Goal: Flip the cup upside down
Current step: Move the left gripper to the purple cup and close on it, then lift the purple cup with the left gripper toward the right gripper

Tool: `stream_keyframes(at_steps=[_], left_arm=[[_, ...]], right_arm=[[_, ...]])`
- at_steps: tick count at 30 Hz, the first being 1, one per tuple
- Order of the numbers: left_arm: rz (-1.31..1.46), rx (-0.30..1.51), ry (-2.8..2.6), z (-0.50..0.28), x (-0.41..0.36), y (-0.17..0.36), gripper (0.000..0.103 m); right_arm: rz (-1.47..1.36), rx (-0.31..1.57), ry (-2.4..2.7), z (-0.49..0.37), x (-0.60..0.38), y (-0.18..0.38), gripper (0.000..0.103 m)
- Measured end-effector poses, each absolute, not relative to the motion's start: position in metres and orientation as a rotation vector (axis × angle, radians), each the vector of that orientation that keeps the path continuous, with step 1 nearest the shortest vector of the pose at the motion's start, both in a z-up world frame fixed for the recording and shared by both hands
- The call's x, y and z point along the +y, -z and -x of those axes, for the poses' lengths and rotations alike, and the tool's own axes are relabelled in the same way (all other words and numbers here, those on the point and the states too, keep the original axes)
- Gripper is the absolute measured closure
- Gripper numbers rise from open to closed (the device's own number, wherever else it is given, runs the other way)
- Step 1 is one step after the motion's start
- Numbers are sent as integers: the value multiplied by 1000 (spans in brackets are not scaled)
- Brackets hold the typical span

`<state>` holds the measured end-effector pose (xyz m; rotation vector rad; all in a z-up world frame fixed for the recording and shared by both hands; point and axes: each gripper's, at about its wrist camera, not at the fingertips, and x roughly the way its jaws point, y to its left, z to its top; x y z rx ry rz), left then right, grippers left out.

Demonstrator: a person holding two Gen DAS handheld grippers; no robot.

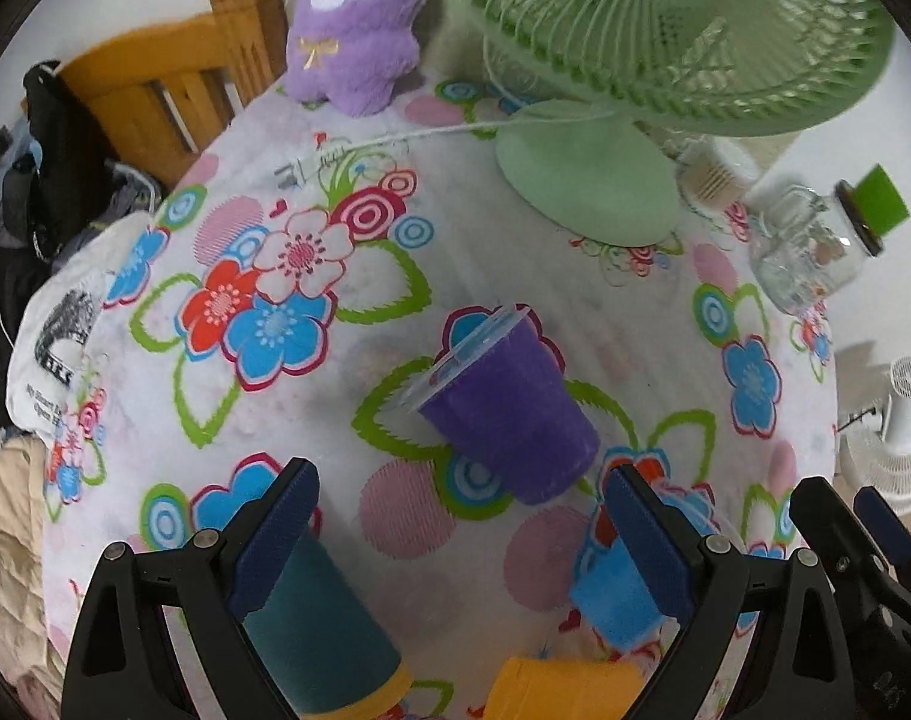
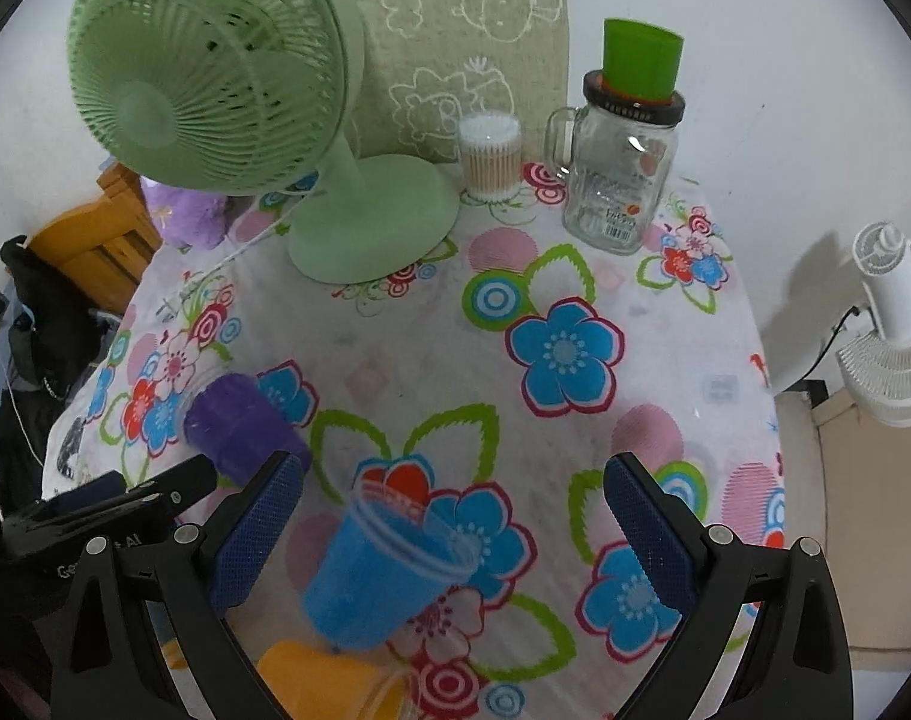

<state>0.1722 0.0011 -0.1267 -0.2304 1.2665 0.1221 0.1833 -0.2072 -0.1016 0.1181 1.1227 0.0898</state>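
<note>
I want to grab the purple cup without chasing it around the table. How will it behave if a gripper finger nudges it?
The purple cup lies on its side on the floral tablecloth, so it will probably roll, curving because it tapers. It looks like thin plastic, likely light, and may flex when squeezed.

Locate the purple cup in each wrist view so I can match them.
Left wrist view: the purple cup sits at center, just ahead of the open fingers, tilted.
Right wrist view: the purple cup is at lower left, beside the left finger pad.
Shared landmark: the green fan at the table's far side.
</note>
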Motion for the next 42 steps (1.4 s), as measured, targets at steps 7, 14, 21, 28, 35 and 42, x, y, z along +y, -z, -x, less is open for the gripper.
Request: stream_keyframes(at_steps=[7,14,21,28,35,42], left_arm=[[267,1307,-137,-191,-10,151,6],[279,1326,-192,-210,-15,170,6],[281,1342,-220,-219,-12,188,34],[217,1359,-165,-219,-16,194,48],[165,1350,-113,-211,-16,177,48],[128,1320,-89,-189,-13,149,48]], right_arm=[[-105,1139,-88,-195,-206,121,2],[-101,1174,-76,-205,-212,138,2],[-88,1204,-82,-214,-209,154,2],[-74,1224,-90,-217,-205,162,2],[-74,1221,-90,-211,-201,157,2],[-94,1198,-85,-195,-197,139,2]])
